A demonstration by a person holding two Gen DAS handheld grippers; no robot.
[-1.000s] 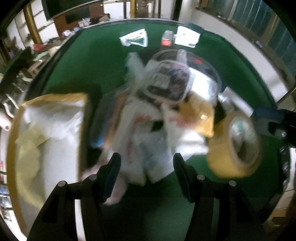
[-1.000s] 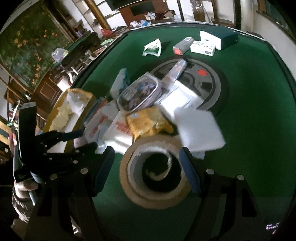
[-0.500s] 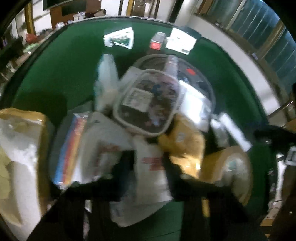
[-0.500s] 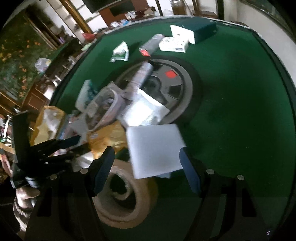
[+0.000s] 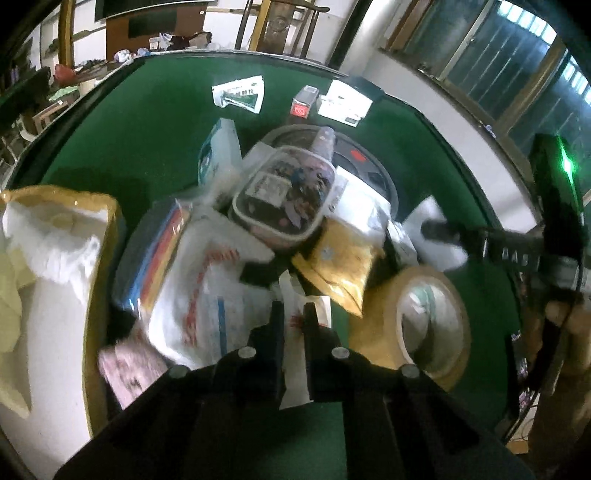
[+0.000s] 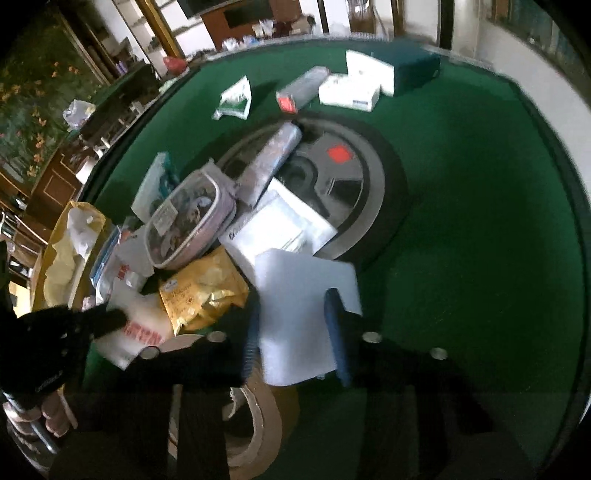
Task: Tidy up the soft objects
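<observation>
Both my grippers are closing on soft goods: left gripper (image 5: 293, 317), nearly shut, pinches a white red-printed packet (image 5: 295, 332) at lower centre. Right gripper (image 6: 293, 325), half open, straddles the white foam sheet (image 6: 303, 295), long axis running away up-frame.

My table (image 6: 480, 221) is covered in green felt. Behind it I see white walls, dark wooden furniture (image 5: 155, 29) and a floral painting (image 6: 33, 92). Barred windows (image 5: 517, 62) let in daylight on my right.

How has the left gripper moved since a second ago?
Yes: the left gripper went forward toward the clear lidded box and closed on a white packet.
</observation>
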